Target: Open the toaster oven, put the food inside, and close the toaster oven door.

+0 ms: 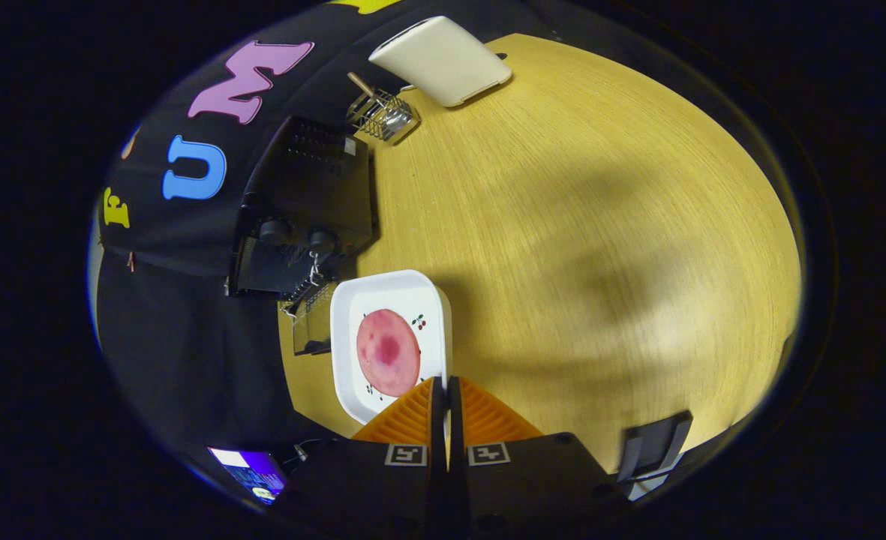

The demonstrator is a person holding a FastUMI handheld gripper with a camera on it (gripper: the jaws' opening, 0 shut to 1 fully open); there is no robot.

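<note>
Toaster oven [304,202] stands at the bench's [563,225] far-left edge, door dropped open, beyond my jaws [446,394], which grip the food plate's [390,289] rim.

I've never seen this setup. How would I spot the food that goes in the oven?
Start at the black toaster oven on the wooden table. Next to it sits a white square plate, its rim pinched by the shut fingers. The food is the round pink slice on that plate.
</note>
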